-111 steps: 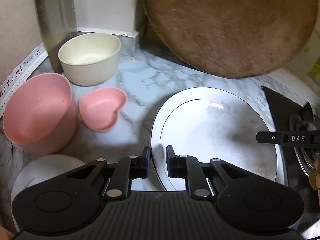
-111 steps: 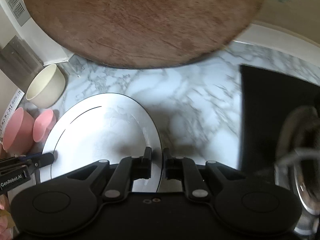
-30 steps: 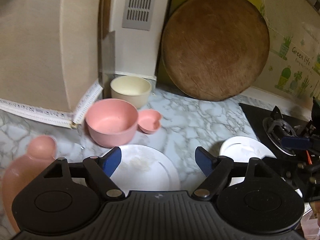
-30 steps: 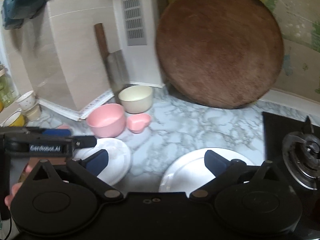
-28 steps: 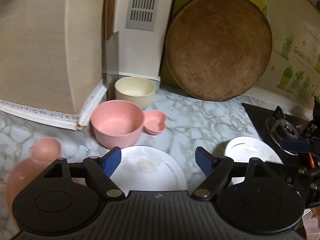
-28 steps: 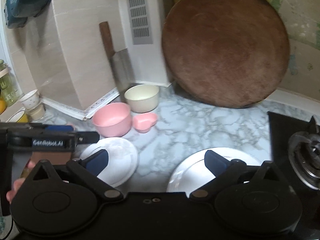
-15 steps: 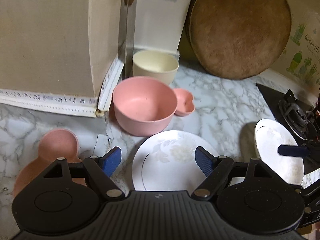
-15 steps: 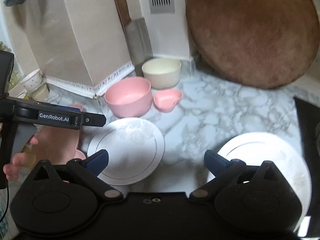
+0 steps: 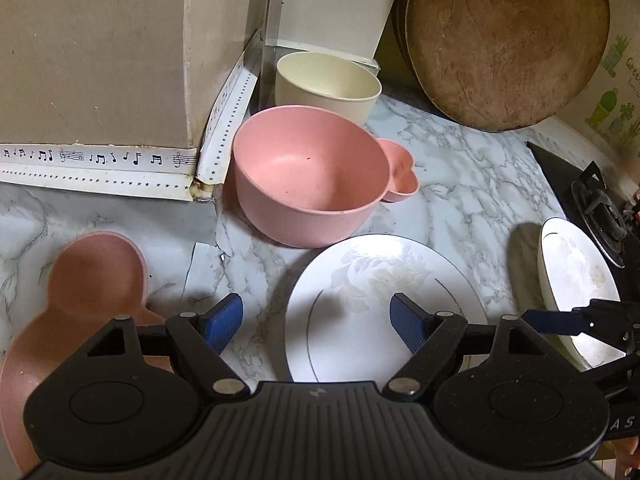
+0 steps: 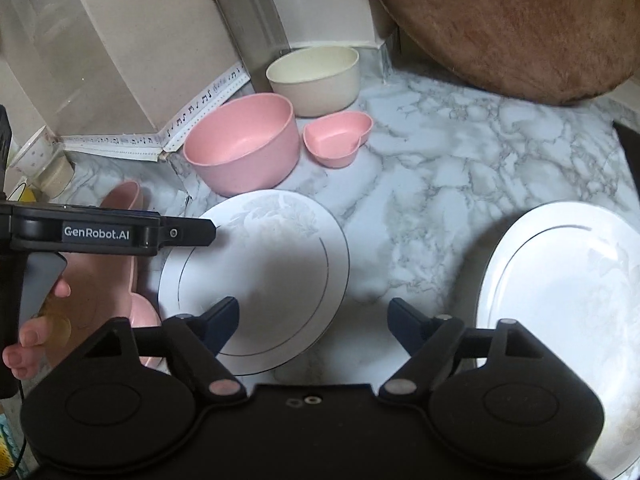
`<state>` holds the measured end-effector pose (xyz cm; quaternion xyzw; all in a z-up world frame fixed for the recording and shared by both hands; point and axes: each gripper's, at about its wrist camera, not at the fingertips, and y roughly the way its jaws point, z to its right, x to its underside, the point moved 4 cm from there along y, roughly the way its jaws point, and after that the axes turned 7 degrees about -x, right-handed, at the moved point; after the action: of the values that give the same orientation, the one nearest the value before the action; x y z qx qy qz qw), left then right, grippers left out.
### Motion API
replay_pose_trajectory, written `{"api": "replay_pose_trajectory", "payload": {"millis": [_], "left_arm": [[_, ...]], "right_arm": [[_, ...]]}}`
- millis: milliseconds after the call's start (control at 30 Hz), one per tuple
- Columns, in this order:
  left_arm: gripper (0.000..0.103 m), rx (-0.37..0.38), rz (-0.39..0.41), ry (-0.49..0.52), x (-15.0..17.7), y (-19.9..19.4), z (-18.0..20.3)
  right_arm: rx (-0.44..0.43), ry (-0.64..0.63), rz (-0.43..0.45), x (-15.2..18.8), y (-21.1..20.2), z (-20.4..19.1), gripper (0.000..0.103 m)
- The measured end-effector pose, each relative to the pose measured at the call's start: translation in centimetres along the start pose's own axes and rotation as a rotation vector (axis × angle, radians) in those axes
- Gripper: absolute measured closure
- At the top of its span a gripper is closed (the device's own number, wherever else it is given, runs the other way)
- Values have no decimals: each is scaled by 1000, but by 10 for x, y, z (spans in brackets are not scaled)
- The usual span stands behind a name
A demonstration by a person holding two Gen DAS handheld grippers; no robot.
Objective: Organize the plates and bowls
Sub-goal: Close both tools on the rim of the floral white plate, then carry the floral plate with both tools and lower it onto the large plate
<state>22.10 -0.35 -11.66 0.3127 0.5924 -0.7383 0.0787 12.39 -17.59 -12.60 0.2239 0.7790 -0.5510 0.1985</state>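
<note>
Both grippers have dropped lower and tipped further toward the marble counter point(image 10: 440, 152) than a second ago, so the crockery now fills both views. On that counter a small white plate point(image 9: 384, 308) with a faint floral print and a thin dark ring lies flat, just in front of a round pink bowl point(image 9: 312, 176); whether their rims touch is hard to tell. Behind the pink bowl stands a cream bowl point(image 9: 328, 84), and a pink heart-shaped dish point(image 10: 336, 140) sits just beside both. A larger white plate point(image 10: 568, 300) of the same pattern lies well apart to the right, near the black stove top point(image 9: 592, 200). A pink gourd-shaped dish point(image 9: 92, 276) rests at the left. The left gripper point(image 9: 316, 320) hangs over the near left edge of the small plate, its blue-padded jaws spread wide with nothing between them. The right gripper point(image 10: 312, 318) hovers above the counter between the two plates; its jaws have just been closing a little but stand wide apart and grip nothing. In the right wrist view, a hand point(image 10: 40, 312) holds the left gripper's handle. Against the back wall lean a round wooden chopping board point(image 9: 508, 40) and a cleaver point(image 10: 252, 16), beside a tiled corner edged with music-note tape point(image 9: 100, 158).
</note>
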Motion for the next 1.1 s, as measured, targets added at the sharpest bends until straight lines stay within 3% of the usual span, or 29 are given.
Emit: {"api": "replay_pose_trajectory", "payload": {"millis": [67,200,267,433,500,633,833,1100], "left_arm": [[23,10,-6,-4,1,2,-2],[38,23,-14,-13,1,5,-6],[39,27,-9,-27,0,5,-7],[64,34,-33,-48,2,8,-10],[69,38,-51,-66,3,11,-13],[76,63,-71,-104,5,15,-16],[88,43,-86,-102,7,17,-20],[89,58,-84,-110,8,16,-19]], "right_arm": [[-10,35,-13,-1,4,3,27],[-32,104,-35,-2,11,11,39],[-29,126,-43,-2,14,14,44],[-45,163,-50,-2,17,18,57],[-49,179,-51,-2,17,21,62],[-63,206,-58,0,19,23,69],[-76,211,-50,0,21,22,77],[-66,256,-38,0,18,29,89]]}}
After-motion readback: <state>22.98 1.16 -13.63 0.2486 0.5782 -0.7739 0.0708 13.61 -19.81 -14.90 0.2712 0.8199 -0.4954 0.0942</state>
